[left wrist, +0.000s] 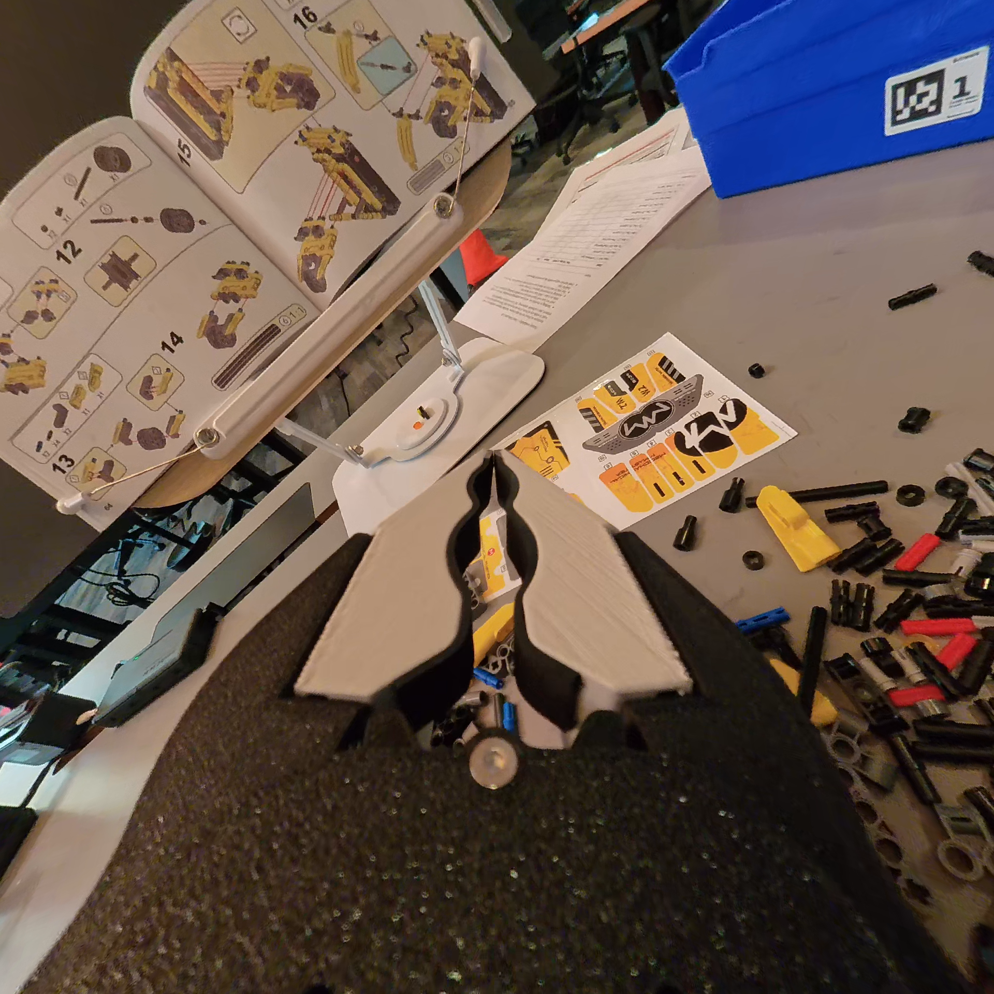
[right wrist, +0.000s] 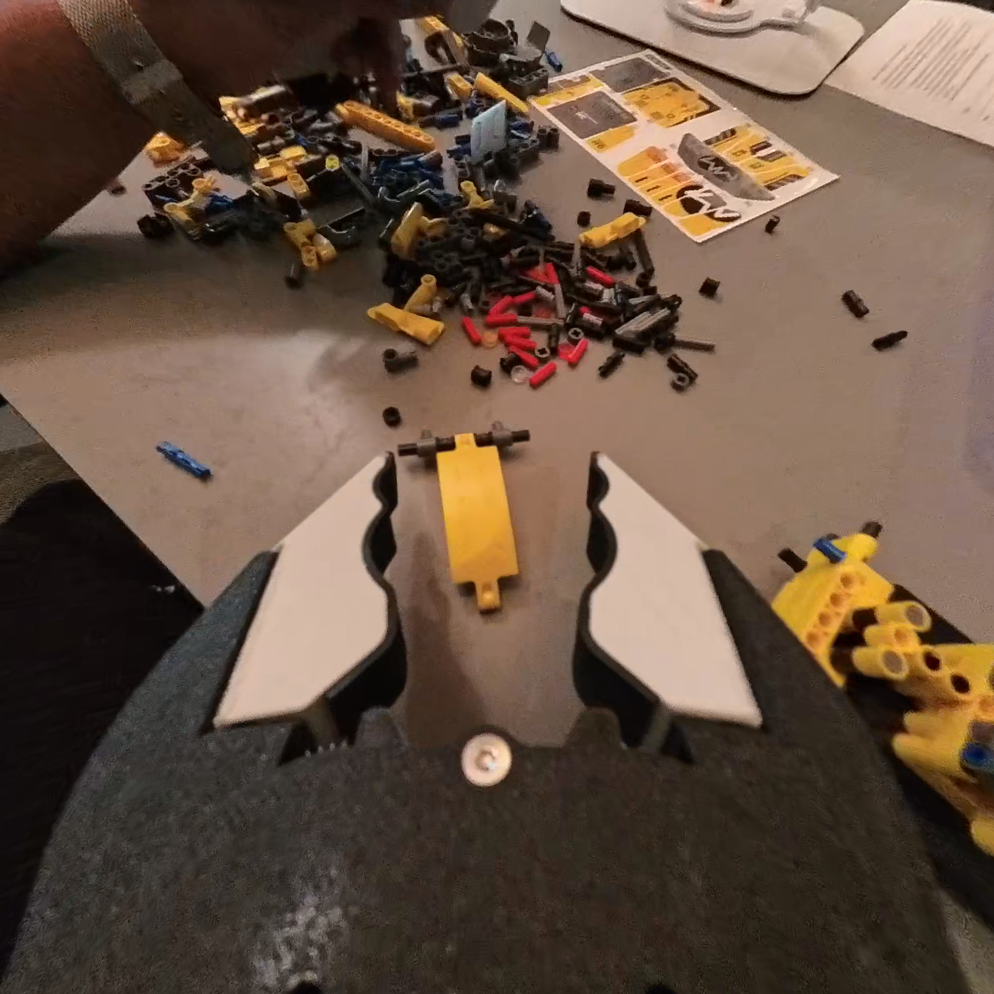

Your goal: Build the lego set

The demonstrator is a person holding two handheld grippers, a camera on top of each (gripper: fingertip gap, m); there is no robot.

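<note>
Right gripper [right wrist: 492, 457] spread wide, empty | yellow curved panel [right wrist: 476, 516] lies on table [right wrist: 807, 430] between its fingers, long axis along them | left gripper [left wrist: 494, 457] pinched closed, empty, above parts pile [left wrist: 914, 618].

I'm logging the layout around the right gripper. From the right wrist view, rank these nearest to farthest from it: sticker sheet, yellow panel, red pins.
1. yellow panel: lies on the table between the open fingers of the right gripper.
2. red pins: ahead, at the near edge of the parts pile.
3. sticker sheet: farthest, ahead and to the right.
</note>
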